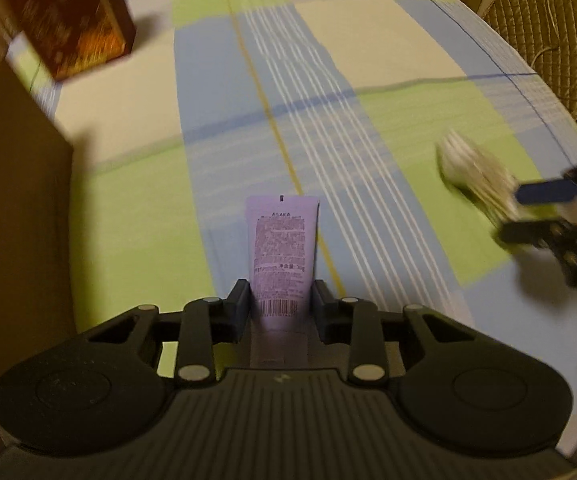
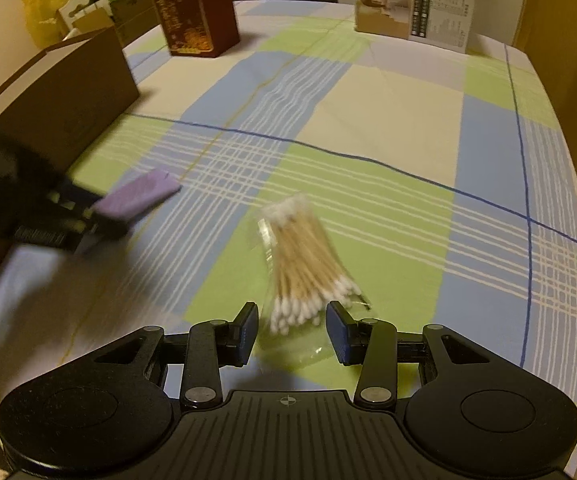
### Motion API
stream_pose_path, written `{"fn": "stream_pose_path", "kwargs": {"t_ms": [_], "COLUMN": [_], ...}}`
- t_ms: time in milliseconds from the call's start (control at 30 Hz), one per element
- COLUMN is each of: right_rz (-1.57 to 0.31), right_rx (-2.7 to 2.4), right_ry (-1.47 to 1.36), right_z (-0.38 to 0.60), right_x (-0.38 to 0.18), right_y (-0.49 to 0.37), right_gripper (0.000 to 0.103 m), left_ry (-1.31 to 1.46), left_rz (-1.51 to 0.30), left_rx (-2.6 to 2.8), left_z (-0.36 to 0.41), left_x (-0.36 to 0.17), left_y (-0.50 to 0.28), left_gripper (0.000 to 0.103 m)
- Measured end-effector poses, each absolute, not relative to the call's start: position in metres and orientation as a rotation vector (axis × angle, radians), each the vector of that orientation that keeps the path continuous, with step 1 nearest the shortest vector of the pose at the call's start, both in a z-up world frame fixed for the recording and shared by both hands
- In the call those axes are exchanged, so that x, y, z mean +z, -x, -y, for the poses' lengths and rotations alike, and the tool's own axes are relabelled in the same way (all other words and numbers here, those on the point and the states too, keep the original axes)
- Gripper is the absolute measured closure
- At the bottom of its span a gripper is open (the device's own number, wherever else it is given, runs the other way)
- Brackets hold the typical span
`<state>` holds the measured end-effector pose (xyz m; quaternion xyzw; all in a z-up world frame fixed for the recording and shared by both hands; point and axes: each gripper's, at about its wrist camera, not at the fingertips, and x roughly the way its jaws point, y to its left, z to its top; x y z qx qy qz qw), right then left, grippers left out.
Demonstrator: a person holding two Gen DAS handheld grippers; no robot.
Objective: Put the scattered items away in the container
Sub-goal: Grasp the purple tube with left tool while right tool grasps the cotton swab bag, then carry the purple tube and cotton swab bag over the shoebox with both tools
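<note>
Tongs: my left tongs [image 1: 281,300] clamped on purple tube [image 1: 282,256], lifted; right tongs [image 2: 291,330] apart, straddling swab pack [image 2: 302,268] on bench [image 2: 388,92]. Next: close right, carry both to brown box [image 2: 68,92], far left.

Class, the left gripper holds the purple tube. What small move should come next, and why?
Probably carry the purple tube left, over the brown box. The left gripper is already shut on the tube, and the box stands just to its left. The right gripper is open around the cotton swabs.
</note>
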<state>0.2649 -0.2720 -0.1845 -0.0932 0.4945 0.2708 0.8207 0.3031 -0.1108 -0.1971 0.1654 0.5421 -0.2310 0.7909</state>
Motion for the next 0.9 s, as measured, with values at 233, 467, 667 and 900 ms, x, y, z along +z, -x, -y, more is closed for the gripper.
{"fn": "stream_pose_path", "kwargs": {"t_ms": [233,467,667,900], "right_rz": [-1.070,-1.018,-0.943,-0.923], "right_rx": [0.615,0.622,0.667,0.621], "right_ry": [0.198,0.194,0.238,0.263], "right_z": [0.261,0.258,0.251,0.245], "right_x": [-0.176,-0.166,-0.165,-0.184], "right_y": [-0.249,-0.231,-0.240,-0.272], "right_gripper": [0.057,0.000,0.000,0.022], "left_ry": [-0.295,-0.197,-0.207,-0.192], "left_rz": [-1.222,-1.249,-1.205,-1.189], "left_rx": [-0.423,-0.365,-0.367,-0.364], "left_z": [0.093,0.073,0.076,0.076], "left_x": [-0.193,-0.191,-0.193,-0.195], "left_y": [-0.261,-0.254,-0.259,-0.263], "left_gripper": [0.075,0.057,0.057,0.057]}}
